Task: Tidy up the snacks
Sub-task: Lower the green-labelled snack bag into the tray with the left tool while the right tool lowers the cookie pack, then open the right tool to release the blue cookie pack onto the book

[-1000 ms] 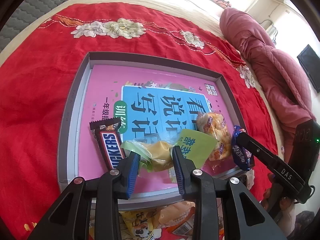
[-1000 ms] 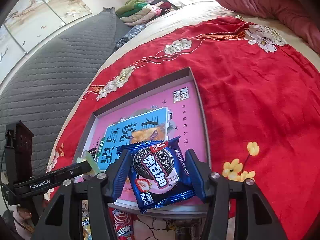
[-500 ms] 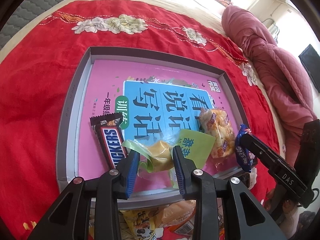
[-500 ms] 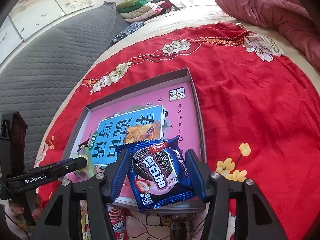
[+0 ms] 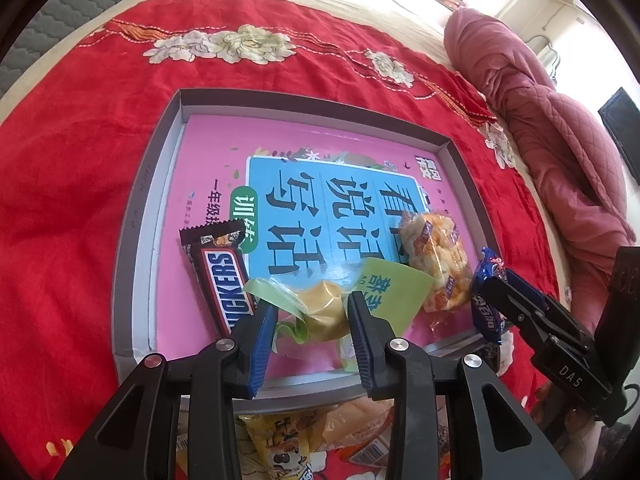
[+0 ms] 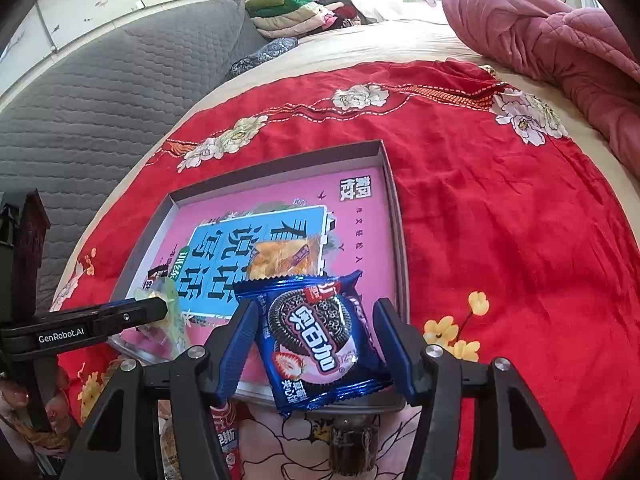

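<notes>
1. Left wrist view: the left gripper (image 5: 312, 320) clasps a yellow cake packet (image 5: 324, 308) over the tray's (image 5: 136, 216) near edge, beside a Snickers bar (image 5: 224, 280).
2. The right gripper (image 6: 316, 344), jaws just widening, has an Oreo packet (image 6: 316, 336) between them over the tray's near right corner; I cannot tell whether the pads still press.

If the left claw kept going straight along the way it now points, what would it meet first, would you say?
Most likely the green-wrapped pastry, which already sits between the left claw's fingers. Beyond that lies the pink book cover lining the grey tray. Depth is hard to judge through the fisheye.
</notes>
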Demonstrator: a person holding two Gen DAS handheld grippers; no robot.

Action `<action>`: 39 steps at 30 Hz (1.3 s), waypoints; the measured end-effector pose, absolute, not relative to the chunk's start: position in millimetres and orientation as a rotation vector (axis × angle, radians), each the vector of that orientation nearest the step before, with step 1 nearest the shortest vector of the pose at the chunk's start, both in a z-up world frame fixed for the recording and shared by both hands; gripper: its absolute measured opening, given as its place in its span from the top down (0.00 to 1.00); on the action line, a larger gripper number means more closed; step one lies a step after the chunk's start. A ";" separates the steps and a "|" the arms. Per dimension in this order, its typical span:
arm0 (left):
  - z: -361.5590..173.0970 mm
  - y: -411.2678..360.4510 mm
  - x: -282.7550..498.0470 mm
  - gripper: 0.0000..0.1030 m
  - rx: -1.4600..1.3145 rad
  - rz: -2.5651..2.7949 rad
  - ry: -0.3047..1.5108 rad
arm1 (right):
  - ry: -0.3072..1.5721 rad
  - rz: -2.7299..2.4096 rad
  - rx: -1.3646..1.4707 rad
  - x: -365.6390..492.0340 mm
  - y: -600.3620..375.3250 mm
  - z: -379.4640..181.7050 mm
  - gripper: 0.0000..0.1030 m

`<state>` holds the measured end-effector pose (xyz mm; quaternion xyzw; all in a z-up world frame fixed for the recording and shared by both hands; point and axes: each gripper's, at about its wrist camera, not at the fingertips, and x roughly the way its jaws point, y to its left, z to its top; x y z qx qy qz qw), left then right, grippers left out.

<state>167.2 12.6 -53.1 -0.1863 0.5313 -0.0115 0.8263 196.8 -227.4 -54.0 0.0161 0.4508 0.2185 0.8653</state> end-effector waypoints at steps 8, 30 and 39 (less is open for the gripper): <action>-49.1 13.1 166.6 0.62 -0.409 -0.040 1.121 | 0.927 0.446 -0.017 188.3 -226.3 -48.3 0.42; -36.1 15.5 160.9 0.60 -0.432 -0.057 1.100 | 0.965 0.494 0.115 204.7 -228.5 -63.8 0.42; -29.0 19.6 156.7 0.53 -0.438 -0.051 1.084 | 0.970 0.484 0.088 203.0 -225.7 -63.9 0.42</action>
